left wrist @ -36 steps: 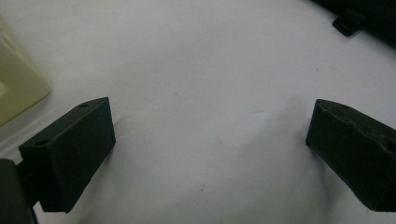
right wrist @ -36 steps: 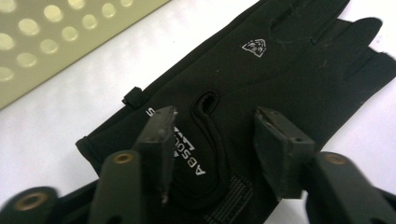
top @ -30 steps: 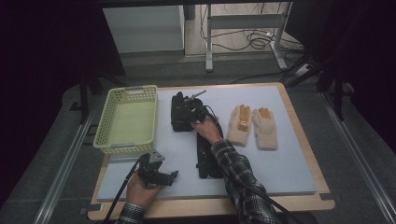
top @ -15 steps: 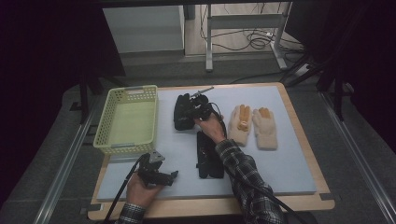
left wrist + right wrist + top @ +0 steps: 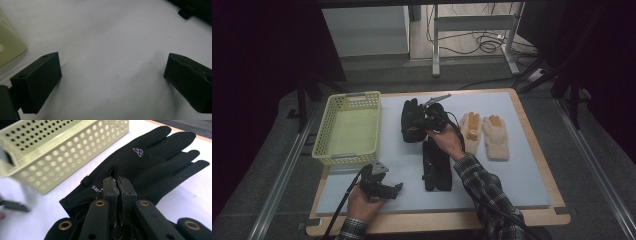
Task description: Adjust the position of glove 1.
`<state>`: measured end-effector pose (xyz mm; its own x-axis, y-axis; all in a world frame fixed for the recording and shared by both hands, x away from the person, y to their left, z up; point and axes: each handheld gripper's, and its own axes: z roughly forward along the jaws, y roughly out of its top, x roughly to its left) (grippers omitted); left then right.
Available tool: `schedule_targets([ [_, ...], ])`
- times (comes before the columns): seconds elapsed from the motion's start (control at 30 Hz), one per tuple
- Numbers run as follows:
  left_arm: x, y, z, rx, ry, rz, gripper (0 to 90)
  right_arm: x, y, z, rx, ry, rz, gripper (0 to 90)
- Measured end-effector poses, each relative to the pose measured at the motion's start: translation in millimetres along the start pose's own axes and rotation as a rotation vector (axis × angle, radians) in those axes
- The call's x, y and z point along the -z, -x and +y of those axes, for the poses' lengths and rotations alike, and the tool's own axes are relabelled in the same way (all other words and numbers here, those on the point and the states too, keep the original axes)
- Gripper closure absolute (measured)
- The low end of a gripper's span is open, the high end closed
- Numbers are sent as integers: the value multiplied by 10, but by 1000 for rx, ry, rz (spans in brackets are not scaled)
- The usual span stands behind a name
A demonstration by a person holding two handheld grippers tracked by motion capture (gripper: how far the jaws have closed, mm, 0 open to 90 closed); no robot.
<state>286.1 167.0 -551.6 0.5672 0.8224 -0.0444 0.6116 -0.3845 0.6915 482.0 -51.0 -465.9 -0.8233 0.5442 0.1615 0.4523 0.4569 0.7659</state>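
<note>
High view: right hand-held gripper (image 5: pixel 428 116) pinches a black fabric glove (image 5: pixel 411 121) beside the pale yellow perforated plastic basket (image 5: pixel 346 129); a second black glove (image 5: pixel 435 165) lies below, and two cream knitted gloves (image 5: pixel 484 134) lie to its right on the grey tabletop (image 5: pixel 522 165). Left hand-held gripper (image 5: pixel 398 188) rests near the front edge.

Left gripper view: jaws stand wide apart over bare mat.

Right gripper view: jaws are closed on the glove's (image 5: pixel 140 167) cuff.

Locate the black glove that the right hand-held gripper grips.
In the high view the black glove lies at the mat's far middle, between the yellow basket on its left and the beige gloves on its right.
</note>
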Motion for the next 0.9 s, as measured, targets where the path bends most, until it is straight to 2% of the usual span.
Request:
schedule_targets([
  [0.1, 0, 0, 0, -1, 0, 0, 16, 146, -64, -80, 4, 10, 9, 845],
  [0.17, -1, 0, 0, -1, 1, 0, 16, 303, -136, -172, 9, 26, 16, 846],
  [0.2, -1, 0, 0, -1, 1, 0, 16, 303, -136, -172, 9, 26, 16, 846],
  [0.27, -1, 1, -1, 0, 2, 0, 16, 462, -212, -268, 21, 34, 14, 846],
  [0.3, -1, 1, -1, 0, 2, 0, 16, 462, -212, -268, 21, 34, 14, 846],
  [0.33, -1, 1, -1, 0, 2, 0, 16, 562, -261, -337, 16, 39, 19, 845],
  [0.47, 1, 2, 0, -1, 0, 1, 16, 697, -344, -451, 22, 43, 21, 845],
  [0.53, 1, 1, 0, -3, 0, 2, 16, 815, -436, -573, 37, 40, 10, 845],
  [0.63, 1, 1, 0, -3, 1, 2, 16, 888, -494, -652, 38, 39, 8, 845],
  [0.73, 0, 3, 1, 0, 3, 2, 16, 1004, -611, -814, 42, 35, 3, 845],
  [0.9, -3, 6, 0, 3, 6, 3, 16, 1058, -719, -973, 47, 22, -7, 844],
])
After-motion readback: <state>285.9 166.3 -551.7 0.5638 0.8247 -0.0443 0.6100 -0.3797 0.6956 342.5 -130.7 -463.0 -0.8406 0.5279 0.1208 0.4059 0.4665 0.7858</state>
